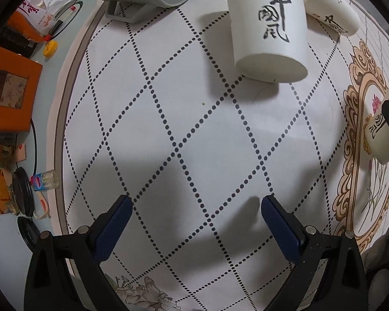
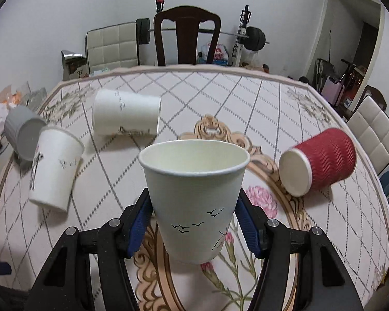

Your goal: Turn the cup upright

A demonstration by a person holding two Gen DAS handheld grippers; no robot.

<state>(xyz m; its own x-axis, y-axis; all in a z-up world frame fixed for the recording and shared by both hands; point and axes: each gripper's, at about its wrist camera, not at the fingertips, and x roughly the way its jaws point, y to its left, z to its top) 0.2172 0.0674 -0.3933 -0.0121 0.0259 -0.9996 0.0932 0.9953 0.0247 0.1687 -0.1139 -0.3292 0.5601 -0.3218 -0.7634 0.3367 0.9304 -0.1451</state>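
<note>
Right claw (image 2: pixel 194 223) clamps upright paper cup (image 2: pixel 194 197); left claw (image 1: pixel 195 223) spread wide.

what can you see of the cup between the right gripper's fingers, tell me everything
The cup is white paper with a rolled rim, a plain pale inside that looks empty, and small black birds and a thin pink flower sprig printed low on its wall. It stands upright, mouth up, wider at the top than the base. The right gripper has its blue ribbed fingers pressed on both sides of its lower half. Whether its base rests on the patterned tablecloth or hangs just above cannot be told.
</note>
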